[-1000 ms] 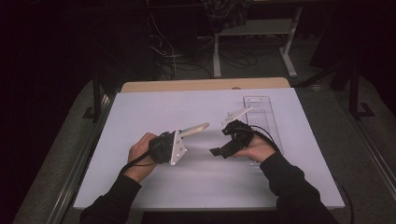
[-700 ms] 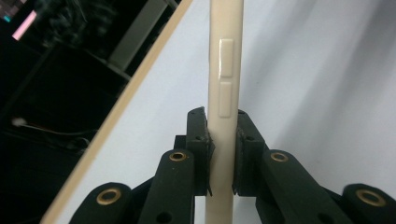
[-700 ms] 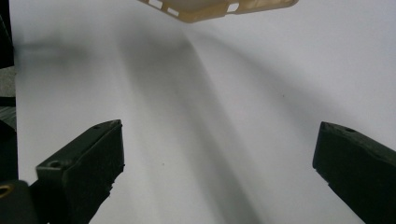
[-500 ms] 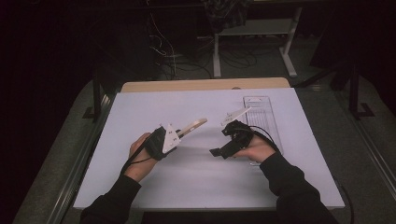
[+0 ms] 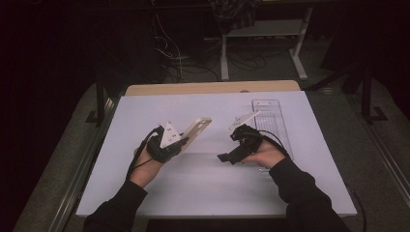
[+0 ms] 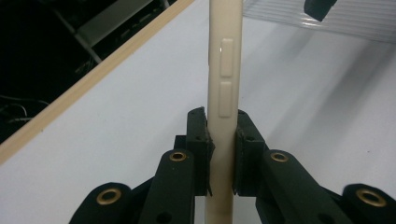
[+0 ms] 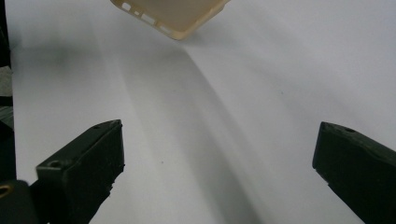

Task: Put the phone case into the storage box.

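1. The left tongs (image 5: 186, 140) are clenched on a cream phone case (image 5: 197, 129), gripping it edge-on; in the left gripper view the pads press both flat sides of the case (image 6: 225, 79), just below its 2 moulded side buttons.
2. The case is held above the white table (image 5: 203, 193), left of centre, slanting up and away toward the far right.
3. The right tongs (image 5: 227, 157) hang released near the table's middle, their 2 jaws spread wide with nothing between them; in the right gripper view they point at the case's lower corner (image 7: 177, 16), well apart from it.
4. A clear plastic tray (image 5: 270, 118) lies at the far right, beyond the right hand (image 5: 265, 153).
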A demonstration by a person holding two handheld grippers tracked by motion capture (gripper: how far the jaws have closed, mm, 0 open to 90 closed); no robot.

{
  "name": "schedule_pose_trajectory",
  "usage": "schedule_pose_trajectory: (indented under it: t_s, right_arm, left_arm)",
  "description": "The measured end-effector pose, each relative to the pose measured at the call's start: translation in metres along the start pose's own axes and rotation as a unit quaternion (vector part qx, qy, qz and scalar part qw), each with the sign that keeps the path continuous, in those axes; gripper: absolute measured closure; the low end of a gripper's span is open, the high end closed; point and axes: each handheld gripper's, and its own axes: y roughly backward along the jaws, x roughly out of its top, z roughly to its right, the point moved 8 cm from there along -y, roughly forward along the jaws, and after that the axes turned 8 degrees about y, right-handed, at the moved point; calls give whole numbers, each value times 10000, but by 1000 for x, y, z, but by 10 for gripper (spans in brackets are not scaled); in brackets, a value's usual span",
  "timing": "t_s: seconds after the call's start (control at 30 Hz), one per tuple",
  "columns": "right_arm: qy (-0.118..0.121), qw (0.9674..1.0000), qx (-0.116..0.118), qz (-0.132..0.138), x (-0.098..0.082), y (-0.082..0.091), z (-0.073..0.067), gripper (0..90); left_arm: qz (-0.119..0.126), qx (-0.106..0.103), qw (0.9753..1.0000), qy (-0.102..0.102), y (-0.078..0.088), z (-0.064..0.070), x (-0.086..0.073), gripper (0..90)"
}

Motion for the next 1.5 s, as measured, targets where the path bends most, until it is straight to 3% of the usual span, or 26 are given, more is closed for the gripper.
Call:
schedule_pose_trajectory:
  t_s: [0.2,0.37,0.47,0.67,1.03,1.5]
  right_arm:
    - [-97,9999,-53,-39,-1,0,-1,11]
    - [-93,9999,-54,-46,-1,0,-2,11]
    - [-132,9998,-121,-94,-2,-1,-1,0]
    - [-293,9994,-150,-95,-2,-1,1,0]
    - [-344,9992,-204,-30,-1,0,2,0]
    - [-543,9982,-159,186,13,-6,-1,0]
  left_arm:
    - [-71,18,9997,248,-1,-5,-2,797]
    - [43,49,9974,711,0,-10,-2,797]
    - [65,50,9961,878,0,-14,-2,797]
    - [74,-2,9954,955,0,-14,-2,797]
    - [92,13,9944,1056,1,-14,-2,797]
    - [119,1,9935,1135,1,-13,-2,797]
